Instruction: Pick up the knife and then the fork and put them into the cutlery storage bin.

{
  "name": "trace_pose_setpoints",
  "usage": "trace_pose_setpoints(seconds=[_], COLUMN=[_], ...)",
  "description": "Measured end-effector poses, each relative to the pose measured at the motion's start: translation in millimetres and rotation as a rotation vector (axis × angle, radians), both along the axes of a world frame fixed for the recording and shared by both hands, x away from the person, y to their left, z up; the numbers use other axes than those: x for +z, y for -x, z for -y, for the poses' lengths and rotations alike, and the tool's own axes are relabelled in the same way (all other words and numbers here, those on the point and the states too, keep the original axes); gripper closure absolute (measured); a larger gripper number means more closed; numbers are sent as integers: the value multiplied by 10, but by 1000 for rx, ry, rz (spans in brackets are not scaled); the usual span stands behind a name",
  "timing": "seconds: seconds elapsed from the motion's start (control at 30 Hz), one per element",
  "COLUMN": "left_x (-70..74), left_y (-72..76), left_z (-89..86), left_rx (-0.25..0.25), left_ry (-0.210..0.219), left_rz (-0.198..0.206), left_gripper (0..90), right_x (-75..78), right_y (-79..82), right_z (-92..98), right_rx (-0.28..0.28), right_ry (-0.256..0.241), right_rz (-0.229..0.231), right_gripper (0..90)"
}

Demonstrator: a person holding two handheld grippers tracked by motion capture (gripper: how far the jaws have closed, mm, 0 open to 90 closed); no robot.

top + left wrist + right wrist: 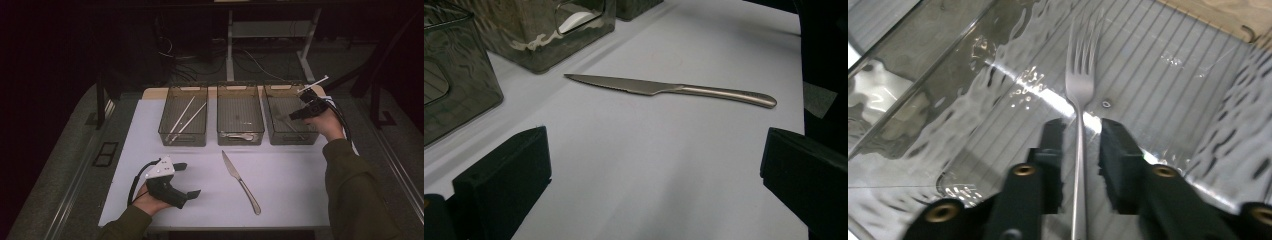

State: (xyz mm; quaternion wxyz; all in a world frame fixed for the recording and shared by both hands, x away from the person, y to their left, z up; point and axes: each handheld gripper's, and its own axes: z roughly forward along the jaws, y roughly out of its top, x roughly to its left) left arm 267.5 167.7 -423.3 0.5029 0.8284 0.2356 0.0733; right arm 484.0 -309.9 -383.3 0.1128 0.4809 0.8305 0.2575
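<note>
A steel fork lies tines-forward inside the right clear bin. My right gripper reaches into that bin, its jaws narrowly apart on either side of the fork's handle with a thin gap on each side. In the high view the right gripper hangs over the bin's right half. A table knife lies on the white mat, blade pointing away. My left gripper rests open at the front left, aimed at the knife and well short of it, with nothing between its jaws.
Three clear bins stand in a row at the back of the mat. The left bin holds chopsticks; the middle bin holds a spoon. Dark floor and desk legs lie beyond the table.
</note>
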Motion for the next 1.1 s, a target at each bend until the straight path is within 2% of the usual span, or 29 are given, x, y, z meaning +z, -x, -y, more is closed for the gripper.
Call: trace_pose_setpoints(seconds=[0.17, 0.23, 0.43, 0.77, 0.9, 1.1], left_x=[1, 2, 3, 3, 3, 5], left_y=[2, 3, 8, 12, 17, 13], left_z=[0, 1, -6, 11, 13, 7], left_rx=[0, 1, 2, 2, 4, 7], left_ry=[0, 1, 0, -2, -3, -1], left_rz=[0, 0, 2, 2, 2, 2], left_gripper=[0, 0, 0, 0, 0, 0], right_x=[55, 90, 205, 231, 214, 184], right_y=[42, 76, 264, 700, 865, 1067], right_z=[45, 58, 95, 72, 14, -101], right_rx=[-23, -22, -21, 56, 99, 169], right_ry=[-62, -82, -183, -255, -255, -254], right_rz=[46, 67, 118, 162, 172, 170], right_gripper=[529, 506, 441, 451, 494, 612])
